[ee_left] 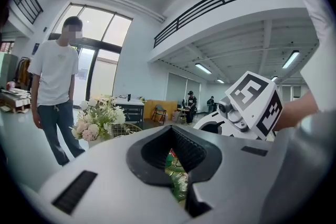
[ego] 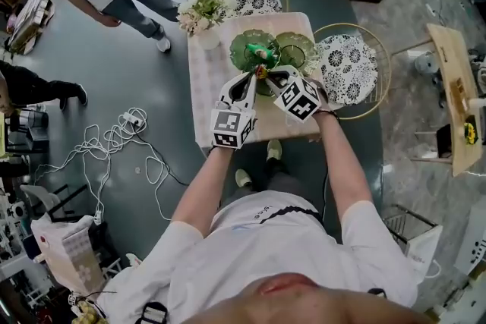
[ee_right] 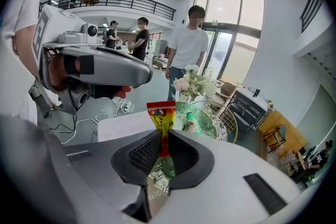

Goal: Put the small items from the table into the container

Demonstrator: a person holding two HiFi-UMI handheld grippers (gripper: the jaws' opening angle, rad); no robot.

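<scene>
So we've got the right gripper [ee_right: 163, 140] clamped on a red-and-yellow plastic snack sachet [ee_right: 160, 115] and the left gripper [ee_left: 176, 164] on a green foil sachet [ee_left: 178, 182], both near the green scalloped glass dish [ego: 244, 49].

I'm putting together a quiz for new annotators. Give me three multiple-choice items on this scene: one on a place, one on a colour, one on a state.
1. Where do the flowers stand?
A. on the floor
B. on a corner of the table
C. on a chair

2. What colour is the top edge of the packet?
A. red
B. blue
C. white

3. How are the right gripper's jaws?
A. wide open
B. shut on nothing
C. shut on the packet

Answers:
1. B, the vase sits at the table's far left corner in the head view.
2. A, a red strip tops the packet.
3. C, the pads press the packet from both sides.
</scene>
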